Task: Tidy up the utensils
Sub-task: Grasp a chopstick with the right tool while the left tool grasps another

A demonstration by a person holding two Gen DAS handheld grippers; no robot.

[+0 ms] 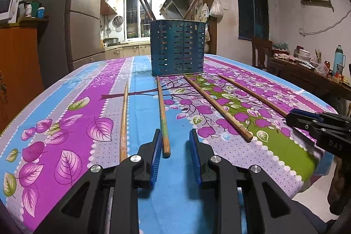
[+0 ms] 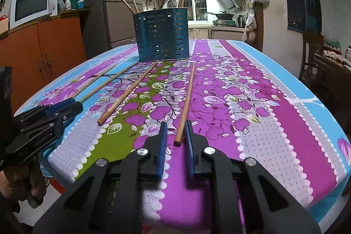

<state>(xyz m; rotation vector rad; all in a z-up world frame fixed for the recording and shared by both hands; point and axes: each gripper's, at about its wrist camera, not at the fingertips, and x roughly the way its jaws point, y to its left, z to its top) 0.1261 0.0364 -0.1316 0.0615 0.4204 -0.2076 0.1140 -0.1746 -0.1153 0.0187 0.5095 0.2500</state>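
A blue slotted utensil holder [image 1: 178, 49] stands on the table with several chopsticks in it; it also shows in the right wrist view [image 2: 162, 35]. Several wooden chopsticks lie on the cloth before it. My left gripper [image 1: 175, 142] is open, and the thick end of a greenish chopstick [image 1: 163, 117] lies between its fingers, next to the left one. My right gripper [image 2: 175, 133] is open around the near end of another chopstick [image 2: 186, 102]. Two other chopsticks [image 1: 124, 122] [image 1: 216, 105] lie free.
The table carries a purple, blue and green floral cloth [image 1: 65, 124]. Its near edge runs close under both grippers. An orange cabinet [image 2: 39, 52] with a microwave stands to the left. A side table [image 1: 307, 71] with clutter is to the right.
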